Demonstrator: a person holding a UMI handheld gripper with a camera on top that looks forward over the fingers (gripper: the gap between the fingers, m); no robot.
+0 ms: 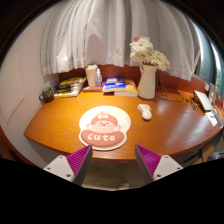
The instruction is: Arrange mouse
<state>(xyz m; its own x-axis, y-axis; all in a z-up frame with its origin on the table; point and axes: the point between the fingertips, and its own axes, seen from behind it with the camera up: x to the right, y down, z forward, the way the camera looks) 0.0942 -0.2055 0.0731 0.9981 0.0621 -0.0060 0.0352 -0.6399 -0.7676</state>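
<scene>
Hand-held two-finger gripper (114,160) w/ magenta pads on inner faces of its fingers (79,160), shown low at near edge of curved orange-brown wooden table (170,125); fingers spread wide, nothing between them, nothing gripped. Just ahead of fingers, slightly toward left finger: round pink-and-white mouse mat w/ cartoon face and lettering (104,127), lying flat on tabletop. Small white computer mouse (145,111) sits beyond right finger, on bare wood just right of mat, apart from it; well clear of both fingers. Beyond mouse, at far side of table: white ceramic vase w/ pale dried flowers (147,78), upright. Left of vase: blue-covered book stack (120,87), then white cylindrical cup (92,76), then flat green-and-yellow books (70,87) and small dark clock-like object (46,94) at far left. Far right of table: white flat items (206,101), type unclear. Backdrop: sheer white curtains (100,35) across window behind table.
</scene>
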